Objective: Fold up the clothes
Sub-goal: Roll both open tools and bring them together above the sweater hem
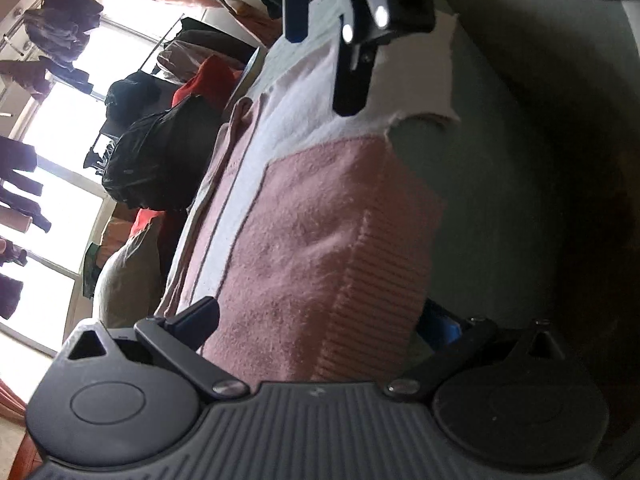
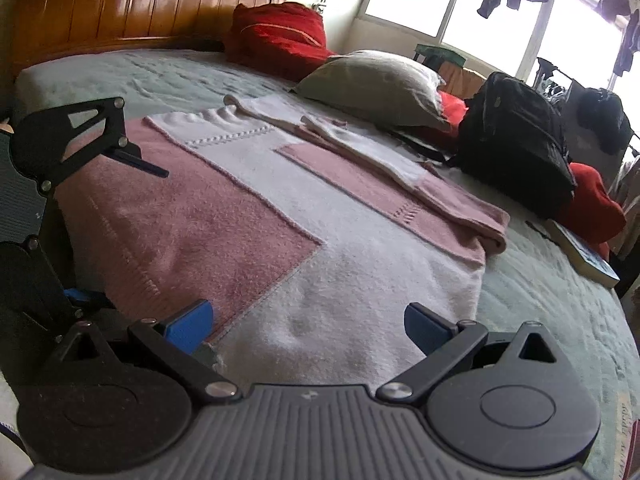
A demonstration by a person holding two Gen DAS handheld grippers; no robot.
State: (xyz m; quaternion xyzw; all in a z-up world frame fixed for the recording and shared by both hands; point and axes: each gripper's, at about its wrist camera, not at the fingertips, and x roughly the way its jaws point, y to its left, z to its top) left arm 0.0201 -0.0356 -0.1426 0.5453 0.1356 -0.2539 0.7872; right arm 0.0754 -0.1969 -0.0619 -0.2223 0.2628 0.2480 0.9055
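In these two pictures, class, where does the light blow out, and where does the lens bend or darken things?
Left wrist view: the windows are blown out white, the right side sinks into shadow, and the sweater looks tilted. Right wrist view: the windows glare, and the bed curves at the edges.

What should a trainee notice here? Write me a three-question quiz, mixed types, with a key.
1. True or false: the sweater lies spread on the bed.
2. What sits beside the pillow? A) backpack B) lamp C) shoes
3. Fill in: the jaws of the left gripper and the right gripper are both ____.
Key: 1 true; 2 A; 3 open.
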